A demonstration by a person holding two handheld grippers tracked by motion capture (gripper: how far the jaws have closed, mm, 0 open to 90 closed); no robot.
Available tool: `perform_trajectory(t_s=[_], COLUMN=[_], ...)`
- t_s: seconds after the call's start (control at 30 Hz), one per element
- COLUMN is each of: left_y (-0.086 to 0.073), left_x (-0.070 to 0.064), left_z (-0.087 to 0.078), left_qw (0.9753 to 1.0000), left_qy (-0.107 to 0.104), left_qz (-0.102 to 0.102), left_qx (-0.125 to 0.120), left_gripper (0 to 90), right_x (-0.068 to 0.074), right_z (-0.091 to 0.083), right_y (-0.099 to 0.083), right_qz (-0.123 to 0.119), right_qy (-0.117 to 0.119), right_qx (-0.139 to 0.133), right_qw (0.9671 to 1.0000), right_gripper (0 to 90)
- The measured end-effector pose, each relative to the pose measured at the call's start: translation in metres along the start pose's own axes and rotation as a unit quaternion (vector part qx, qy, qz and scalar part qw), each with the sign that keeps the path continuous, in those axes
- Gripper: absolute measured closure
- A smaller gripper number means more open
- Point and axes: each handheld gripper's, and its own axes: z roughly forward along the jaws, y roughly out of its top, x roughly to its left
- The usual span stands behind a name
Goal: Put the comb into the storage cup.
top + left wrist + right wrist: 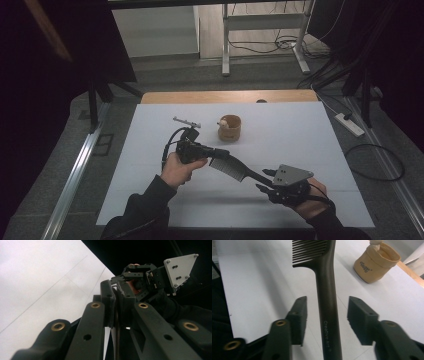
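Left gripper [212,152], seen from the high view, holds a black rigid plastic comb [235,170] above the white table [300,135]; its own view shows jaws clamped together on it. Right gripper [327,320] jaws stand apart, straddling the comb's stiff, light, likely slippery handle, the sensible hold.

White table [310,150]: tan cup [229,128], small metal tool [186,122].

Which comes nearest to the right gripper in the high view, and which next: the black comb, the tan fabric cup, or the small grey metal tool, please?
1. Black comb: handle between the right gripper jaws.
2. Tan fabric cup: mid-table, beyond the comb.
3. Small grey metal tool: left of the cup, farthest.
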Motion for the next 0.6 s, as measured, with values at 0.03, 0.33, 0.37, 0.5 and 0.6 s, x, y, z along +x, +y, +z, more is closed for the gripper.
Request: perform_trajectory(t_s=[0.03,0.33,0.37,0.5,0.6], left_y=[0.0,0.0,0.001,0.001,0.001], left_x=[0.0,-0.001,-0.001,-0.003,-0.003], left_z=[-0.001,-0.005,-0.006,-0.007,-0.008], left_qw=[1.0,0.9997,0.9996,0.9994,0.9992], left_qy=[0.002,0.018,0.02,0.029,0.033], left_qz=[0.001,0.01,0.012,0.016,0.018], left_qx=[-0.002,-0.013,-0.014,-0.015,-0.016], left_gripper=[83.7,83.7,83.7,83.7,83.7], right_x=[-0.001,-0.007,-0.008,-0.01,-0.011], right_z=[0.0,0.002,0.002,0.003,0.003], right_y=[0.0,-0.003,-0.003,-0.005,-0.005], right_qz=[0.002,0.051,0.056,0.076,0.087], right_qy=[0.002,0.014,0.014,0.023,0.027], right_qx=[0.002,0.017,0.02,0.029,0.031], right_qw=[1.0,0.9984,0.9981,0.9964,0.9954], right_gripper=[43.7,29.8,27.2,22.2,17.3])
